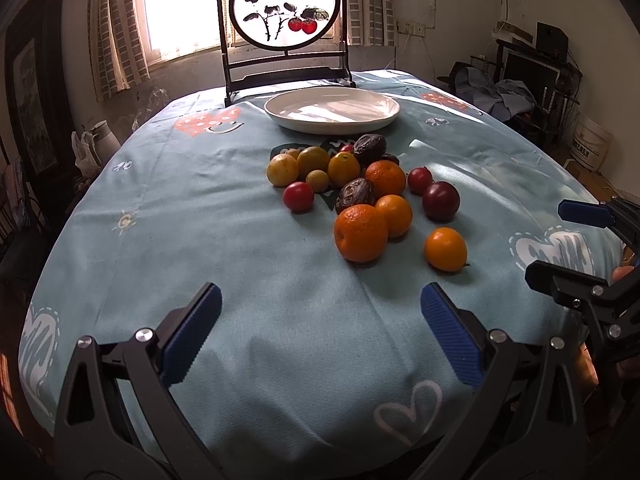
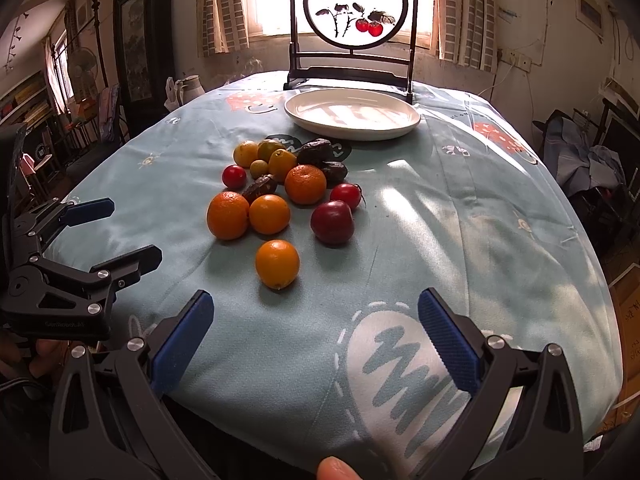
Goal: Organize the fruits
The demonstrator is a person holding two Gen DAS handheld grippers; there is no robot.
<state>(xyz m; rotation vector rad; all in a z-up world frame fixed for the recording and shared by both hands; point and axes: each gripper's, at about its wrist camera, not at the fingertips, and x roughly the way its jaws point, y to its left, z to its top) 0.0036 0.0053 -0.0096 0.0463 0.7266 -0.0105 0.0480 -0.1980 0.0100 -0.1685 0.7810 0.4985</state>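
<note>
A pile of fruit lies on the light blue tablecloth: oranges [image 1: 361, 233] [image 2: 227, 215], a small orange set apart [image 1: 445, 249] [image 2: 277, 263], a dark plum [image 1: 441, 201] [image 2: 332, 222], red cherry tomatoes [image 1: 298, 196], yellow citrus [image 1: 282, 169] and wrinkled dark fruits [image 1: 355, 196]. An empty white plate [image 1: 332, 111] [image 2: 352, 113] sits behind the pile. My left gripper [image 1: 320, 332] is open and empty, near the front edge. My right gripper [image 2: 316, 340] is open and empty, to the right of the left one [image 2: 116, 232].
A dark wooden stand with a round painted screen [image 1: 285, 2] [image 2: 356, 4] rises behind the plate. The table's edge curves away on both sides. A white jug [image 2: 191, 87] stands beyond the left edge. Room clutter lies at the right.
</note>
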